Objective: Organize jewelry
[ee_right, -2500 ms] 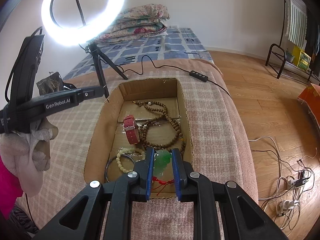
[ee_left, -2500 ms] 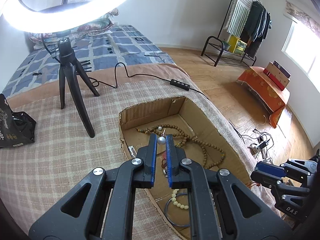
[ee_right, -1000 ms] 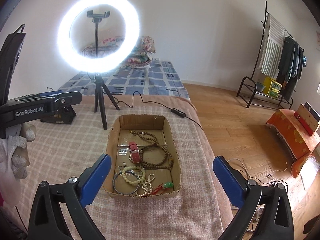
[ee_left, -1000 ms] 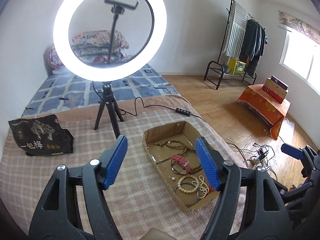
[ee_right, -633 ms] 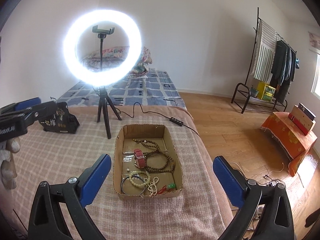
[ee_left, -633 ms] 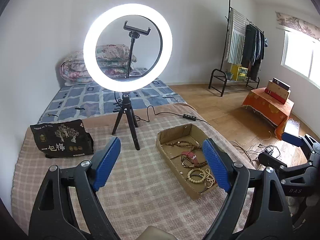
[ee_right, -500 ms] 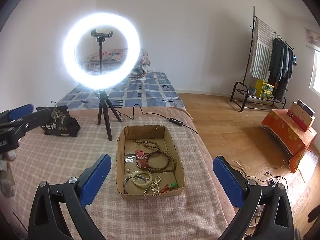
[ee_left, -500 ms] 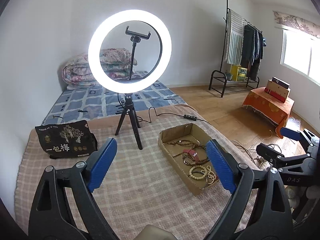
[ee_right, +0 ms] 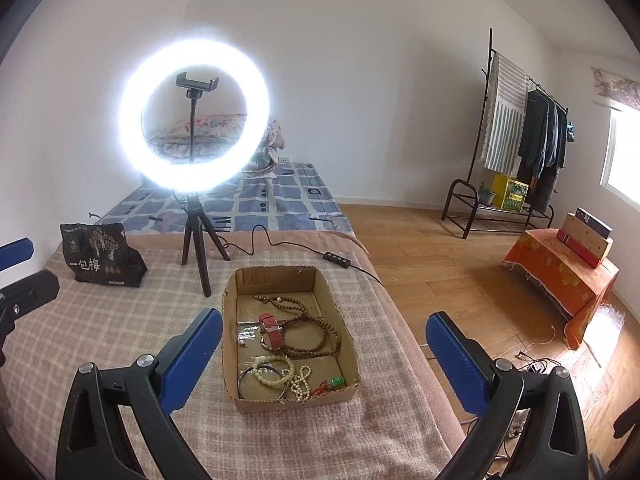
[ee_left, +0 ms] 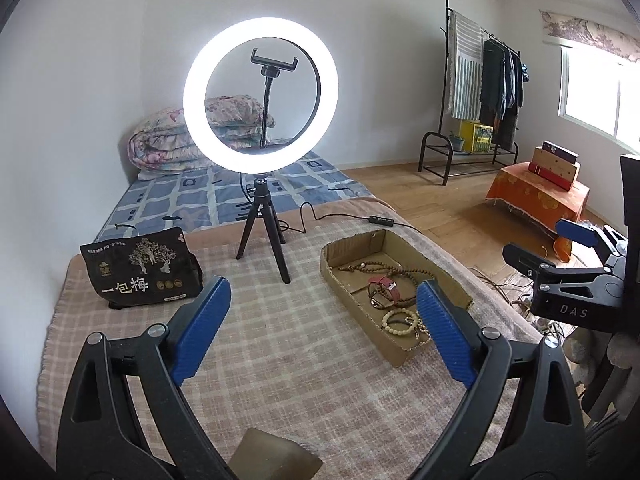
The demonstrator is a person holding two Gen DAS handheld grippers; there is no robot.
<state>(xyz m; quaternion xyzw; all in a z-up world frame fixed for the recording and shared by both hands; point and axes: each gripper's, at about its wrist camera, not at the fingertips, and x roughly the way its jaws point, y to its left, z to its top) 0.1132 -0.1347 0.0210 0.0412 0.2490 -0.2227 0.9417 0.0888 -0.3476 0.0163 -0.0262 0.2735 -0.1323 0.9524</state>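
On the far left, a black bag (ee_right: 100, 256) with white writing sits on the checked blanket (ee_right: 120, 332) that covers the surface. Next to it, toward the right, a bright ring light (ee_right: 194, 116) stands on a small black tripod (ee_right: 198, 244). Its cord (ee_right: 288, 246) runs along the blanket behind the box.

The left hand-held gripper (ee_left: 320, 332) is spread wide and holds nothing. Its blue pads (ee_left: 204, 328) hang above the blanket, well apart from each other.

In the middle lies a flat cardboard box (ee_right: 230, 344) with the jewelry in it. A long string of brown beads (ee_right: 312, 328) sits in the back and middle part. A red watch (ee_right: 271, 330) lies just left of those beads, touching them. At the front of the box there is a pale bead bracelet (ee_right: 272, 370) over a dark ring bangle (ee_right: 250, 382). Beside these is a small string of pearls (ee_right: 302, 382), and then a little green piece (ee_right: 336, 381) with red thread near the front right corner.

The right hand-held gripper (ee_right: 324, 364) is spread wide too, and it holds nothing. The box shows between its blue pads (ee_right: 454, 360), lower down.

On the right is a wood floor (ee_right: 460, 280), a clothes rack (ee_right: 516, 140) and a low stand with an orange cloth (ee_right: 560, 276).
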